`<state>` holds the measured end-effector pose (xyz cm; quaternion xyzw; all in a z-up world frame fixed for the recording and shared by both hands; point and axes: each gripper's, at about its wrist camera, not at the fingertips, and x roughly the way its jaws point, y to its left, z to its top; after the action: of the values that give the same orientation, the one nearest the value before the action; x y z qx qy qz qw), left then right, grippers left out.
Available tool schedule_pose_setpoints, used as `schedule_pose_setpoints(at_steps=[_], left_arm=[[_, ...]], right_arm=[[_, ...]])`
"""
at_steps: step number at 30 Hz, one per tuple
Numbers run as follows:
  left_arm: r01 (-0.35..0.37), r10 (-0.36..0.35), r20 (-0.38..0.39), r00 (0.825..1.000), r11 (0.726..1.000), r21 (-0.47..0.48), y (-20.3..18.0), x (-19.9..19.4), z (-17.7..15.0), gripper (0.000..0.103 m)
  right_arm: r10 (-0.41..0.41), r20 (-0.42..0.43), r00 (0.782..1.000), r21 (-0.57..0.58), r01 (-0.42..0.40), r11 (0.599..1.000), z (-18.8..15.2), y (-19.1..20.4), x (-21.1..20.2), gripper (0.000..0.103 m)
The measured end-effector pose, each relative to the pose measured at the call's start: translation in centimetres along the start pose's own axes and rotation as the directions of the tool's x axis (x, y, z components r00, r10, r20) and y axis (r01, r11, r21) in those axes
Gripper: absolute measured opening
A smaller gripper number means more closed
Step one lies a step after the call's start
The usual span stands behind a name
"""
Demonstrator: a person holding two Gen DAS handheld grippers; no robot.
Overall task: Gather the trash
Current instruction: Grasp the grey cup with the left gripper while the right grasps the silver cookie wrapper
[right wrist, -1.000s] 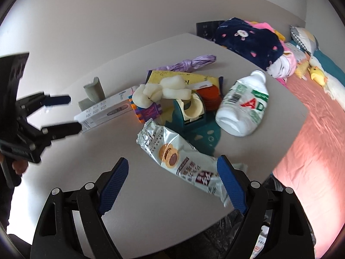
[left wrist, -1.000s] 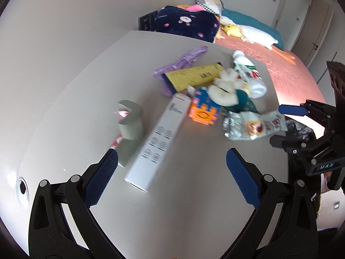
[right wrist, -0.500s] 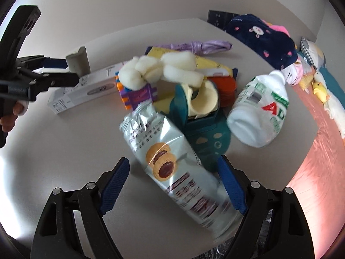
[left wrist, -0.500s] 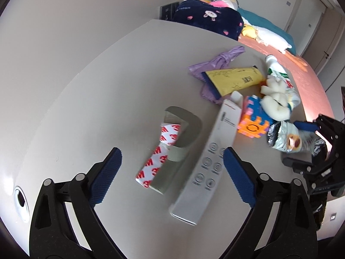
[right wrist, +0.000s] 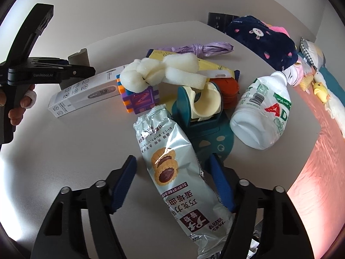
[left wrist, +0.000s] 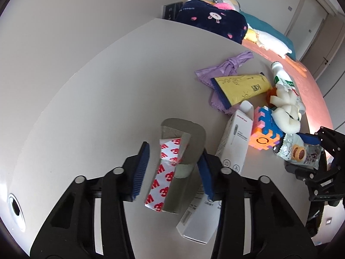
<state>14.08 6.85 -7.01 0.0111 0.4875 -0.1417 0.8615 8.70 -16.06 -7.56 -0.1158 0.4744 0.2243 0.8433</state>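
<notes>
A grey cardboard strip with red-and-white 3M tape backing point(left wrist: 172, 164) lies on the white table point(left wrist: 107, 99). My left gripper point(left wrist: 173, 168) is open, its jaws on either side of the strip, the right finger point(left wrist: 204, 172) close against it. A silver cookie wrapper point(right wrist: 170, 168) lies between the open jaws of my right gripper point(right wrist: 173, 179), not touching them. The wrapper also shows in the left wrist view point(left wrist: 299, 153), with the right gripper around it.
A white thermometer box point(left wrist: 217, 172), a coloured puzzle cube point(right wrist: 139, 99), a foam knot point(right wrist: 163, 71), a teal tape dispenser point(right wrist: 202, 110), a white bottle point(right wrist: 263, 112), a yellow packet point(left wrist: 241, 86) and a purple bag point(left wrist: 228, 69) crowd the table. A bed point(left wrist: 297, 64) lies beyond.
My left gripper has come down over the cardboard strip and narrowed around it. My right gripper has moved in around the cookie wrapper and narrowed.
</notes>
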Motion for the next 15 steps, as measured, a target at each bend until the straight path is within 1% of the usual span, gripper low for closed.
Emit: schedule_pose_setpoints(at_steps=[1,2,3,6,7,10,11,12,15], left_arm=[[0.004,-0.004,0.0,1.0,1.0,0.0,-0.1,0.0,0.0,0.039],[0.006,-0.006,-0.002,1.0,1.0,0.001,-0.1,0.1,-0.1,0.035],[0.008,-0.008,0.0,1.0,1.0,-0.001,-0.1,0.2,-0.1,0.034],[0.006,-0.006,0.011,1.0,1.0,-0.018,-0.1,0.2,-0.4,0.034],[-0.006,0.007,0.01,1.0,1.0,-0.025,-0.1,0.1,-0.4,0.034],[-0.012,0.013,0.018,1.0,0.998,-0.055,0.0,-0.3,-0.6,0.034],[-0.016,0.017,0.029,0.999,0.998,-0.062,0.1,-0.6,-0.7,0.033],[-0.014,0.017,0.042,0.999,0.998,-0.068,0.2,-1.0,-0.7,0.033],[-0.005,0.011,0.07,0.998,0.997,-0.08,0.3,-2.2,-0.6,0.033]], right_arm=[[0.005,0.007,1.0,0.008,-0.005,1.0,0.0,0.0,-0.1,0.054],[0.013,0.007,1.0,0.017,-0.013,1.0,0.1,-0.1,-0.1,0.052],[0.022,0.005,1.0,0.023,-0.022,0.999,0.1,-0.1,-0.2,0.05],[0.061,0.0,0.998,0.076,-0.061,0.995,0.3,-0.5,-0.3,0.046],[0.069,0.001,0.998,0.091,-0.069,0.993,0.3,-0.6,-0.3,0.046],[0.075,-0.002,0.997,0.11,-0.075,0.991,0.2,-0.6,-0.4,0.039],[0.076,-0.004,0.997,0.111,-0.075,0.991,0.1,-0.5,-0.5,0.036],[0.079,-0.007,0.997,0.111,-0.078,0.991,0.0,-0.3,-0.6,0.027],[0.084,0.003,0.996,0.121,-0.084,0.989,-0.4,-0.2,-1.2,0.027]])
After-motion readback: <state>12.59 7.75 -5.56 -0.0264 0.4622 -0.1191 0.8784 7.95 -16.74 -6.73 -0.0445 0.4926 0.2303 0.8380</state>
